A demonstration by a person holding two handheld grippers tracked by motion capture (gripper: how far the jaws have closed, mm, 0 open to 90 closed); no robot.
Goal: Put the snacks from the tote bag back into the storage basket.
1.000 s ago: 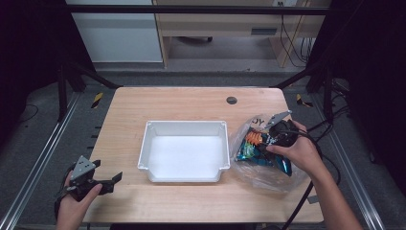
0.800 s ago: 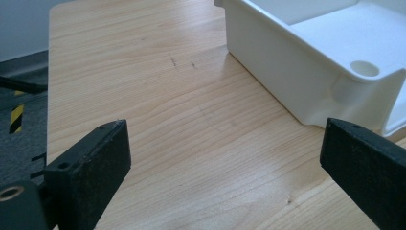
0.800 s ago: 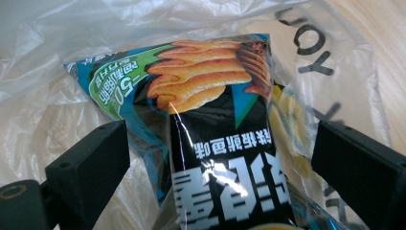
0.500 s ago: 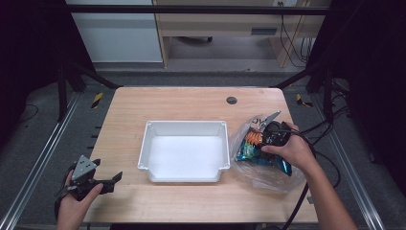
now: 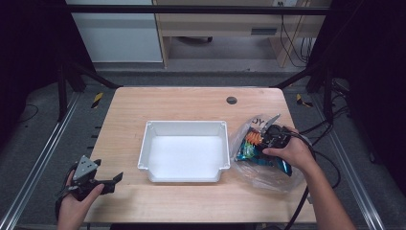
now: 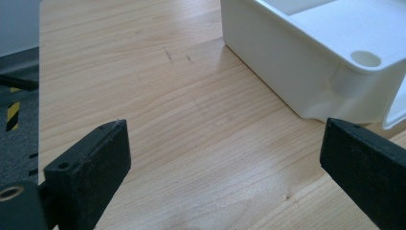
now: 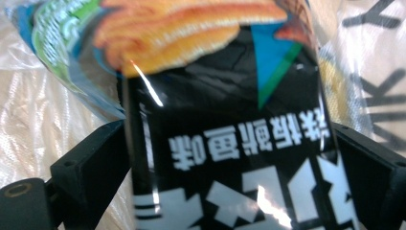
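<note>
One white bin [image 5: 184, 151] sits mid-desk [image 5: 191, 103] and holds nothing. Right of the bin lies a clear plastic bag [image 5: 268, 167] with a snack packet [image 5: 253, 146] inside it. The right tongs [image 5: 269, 135] reach into that bag; in the right gripper view the black jaws sit either side of the snack packet [image 7: 230, 143], seemingly clamped on it, though blur hides the contact. Left of the bin, near the desk's front corner, the left tongs [image 5: 107, 179] hover with jaws wide apart, gripping nothing.
</note>
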